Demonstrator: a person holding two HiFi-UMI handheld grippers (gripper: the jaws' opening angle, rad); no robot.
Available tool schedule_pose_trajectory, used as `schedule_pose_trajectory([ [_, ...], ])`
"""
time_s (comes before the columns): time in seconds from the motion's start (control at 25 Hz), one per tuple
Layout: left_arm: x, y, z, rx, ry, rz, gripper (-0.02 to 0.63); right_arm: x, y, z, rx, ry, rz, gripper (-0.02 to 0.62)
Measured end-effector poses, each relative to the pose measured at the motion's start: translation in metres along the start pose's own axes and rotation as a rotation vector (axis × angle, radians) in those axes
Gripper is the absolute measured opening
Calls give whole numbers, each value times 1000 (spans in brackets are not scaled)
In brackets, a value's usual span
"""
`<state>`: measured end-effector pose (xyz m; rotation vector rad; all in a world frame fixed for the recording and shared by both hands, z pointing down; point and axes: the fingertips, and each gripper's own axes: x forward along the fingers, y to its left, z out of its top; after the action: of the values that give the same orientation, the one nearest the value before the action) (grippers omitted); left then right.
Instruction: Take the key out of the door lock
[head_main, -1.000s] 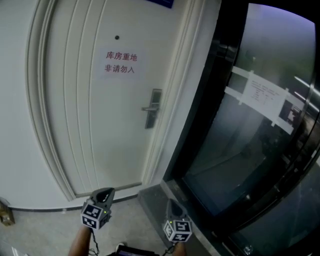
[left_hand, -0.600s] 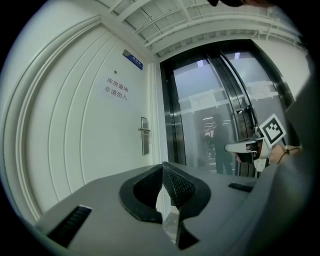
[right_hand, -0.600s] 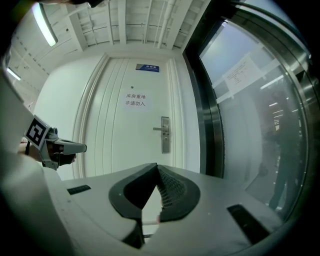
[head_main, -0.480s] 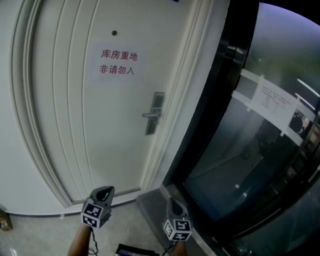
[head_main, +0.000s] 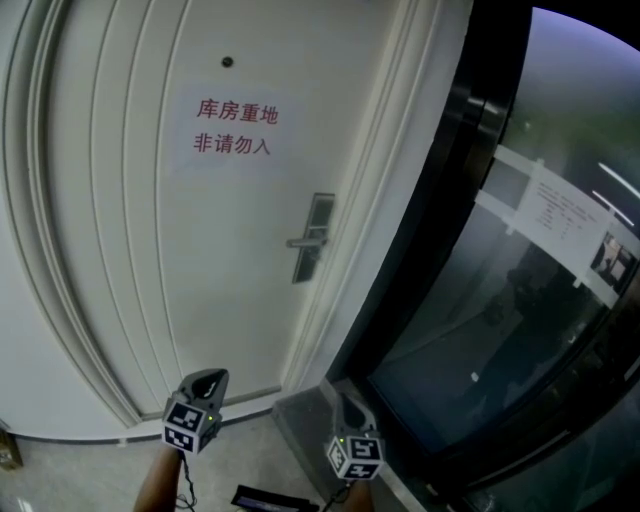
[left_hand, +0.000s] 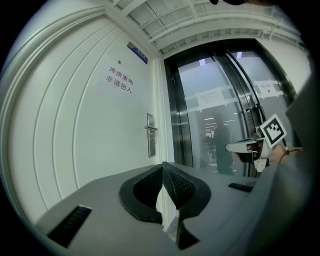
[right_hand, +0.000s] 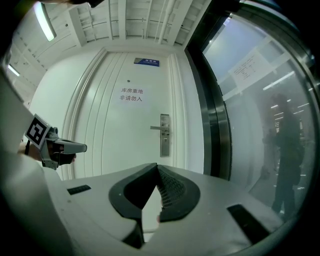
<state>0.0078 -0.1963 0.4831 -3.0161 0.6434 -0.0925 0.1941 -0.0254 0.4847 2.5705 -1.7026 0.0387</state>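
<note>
**Key untouched, grippers short of the lock**

Nearest are two grippers, the left gripper (head_main: 205, 381) and the right gripper (head_main: 346, 406). Both are clenched on nothing, level, and well apart from the lock plate (head_main: 313, 238). Beyond them stands one door (head_main: 130, 250), with one handle (head_main: 301, 242) on that plate and one red notice (head_main: 235, 127) above and left of it. The key presumably sits in the plate below the handle, too small to make out. Reaching, gripping and pulling it out all remain.

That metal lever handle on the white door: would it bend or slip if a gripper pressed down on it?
Probably stiff: the lever handle looks like metal fixed to a tall lock plate, so it should pivot, not bend. Its smooth, shiny finish may be slippery. It is slim, so a push could slide off its free end.
</note>
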Motion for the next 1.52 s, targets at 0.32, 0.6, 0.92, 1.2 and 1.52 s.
schedule_pose_trajectory([
  [0.32, 28, 12, 1, 3, -3, -18, 8, 25, -9, 1, 5, 2, -14, 12],
  [0.6, 54, 15, -3, 0, 0, -40, 8, 43, -21, -2, 2, 9, -34, 12],
  [0.92, 98, 34, -6, -4, -6, -18, 9, 91, -42, -7, -4, 6, -29, 12],
  [1.2, 147, 50, -4, -2, -9, 15, 9, 147, -68, -4, -10, -2, 6, 12],
  [1.52, 189, 75, 3, -9, -5, 59, 8, 203, -80, 6, -12, 2, 51, 12],
])
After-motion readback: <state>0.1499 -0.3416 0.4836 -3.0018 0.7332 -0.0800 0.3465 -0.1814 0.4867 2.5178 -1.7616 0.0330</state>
